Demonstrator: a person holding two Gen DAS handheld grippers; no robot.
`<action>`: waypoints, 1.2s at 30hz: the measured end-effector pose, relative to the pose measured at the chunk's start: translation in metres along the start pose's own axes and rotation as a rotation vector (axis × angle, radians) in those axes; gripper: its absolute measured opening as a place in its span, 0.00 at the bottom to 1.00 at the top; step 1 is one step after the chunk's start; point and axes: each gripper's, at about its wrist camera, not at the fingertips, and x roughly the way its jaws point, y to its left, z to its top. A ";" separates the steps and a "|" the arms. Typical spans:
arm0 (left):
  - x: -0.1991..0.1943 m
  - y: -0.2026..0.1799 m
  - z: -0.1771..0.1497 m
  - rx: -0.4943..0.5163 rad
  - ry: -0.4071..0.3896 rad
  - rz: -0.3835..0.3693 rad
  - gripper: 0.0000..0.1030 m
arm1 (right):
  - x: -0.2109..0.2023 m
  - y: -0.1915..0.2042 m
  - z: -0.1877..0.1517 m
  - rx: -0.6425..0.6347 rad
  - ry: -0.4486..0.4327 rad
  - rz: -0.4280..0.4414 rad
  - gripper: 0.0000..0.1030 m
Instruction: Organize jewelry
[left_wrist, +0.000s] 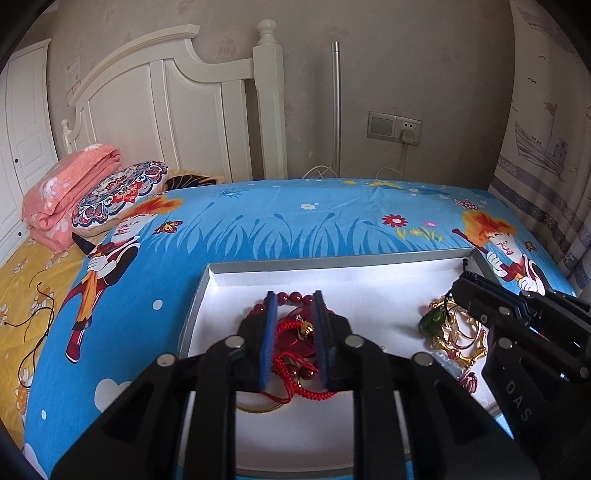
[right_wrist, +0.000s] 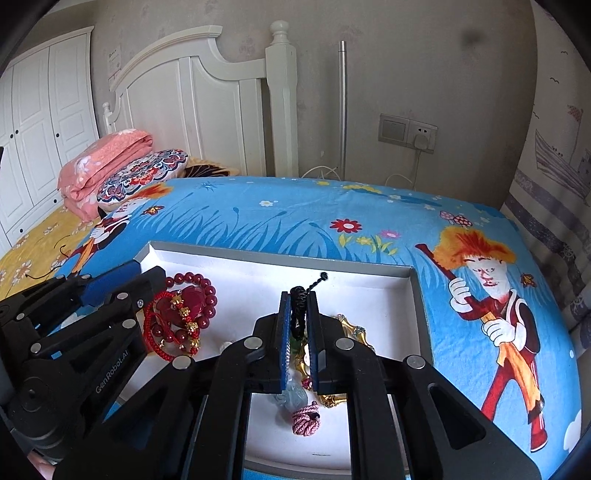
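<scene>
A white shallow tray lies on the blue cartoon bedsheet. At its left lies a heap of red jewelry: a dark red bead bracelet and red braided cords. My left gripper hangs over this heap, jaws partly open around it, touching nothing clearly. At the tray's right lies a pile of gold bangles with a green pendant. My right gripper is shut on a black cord above that pile. A pink knotted cord lies near it.
Folded pink quilt and patterned pillow lie at the bed's far left by the white headboard. A wall socket with plug and a metal pole stand behind the bed. A curtain hangs at right.
</scene>
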 end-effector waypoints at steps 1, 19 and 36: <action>-0.001 0.001 -0.001 -0.006 -0.010 0.004 0.59 | 0.000 -0.001 -0.001 0.002 0.003 0.000 0.14; -0.051 0.023 -0.023 -0.058 -0.071 -0.014 0.95 | -0.051 -0.012 -0.027 0.037 -0.010 -0.087 0.67; -0.079 0.013 -0.048 -0.026 0.038 -0.057 0.95 | -0.074 -0.027 -0.045 0.071 0.068 -0.102 0.80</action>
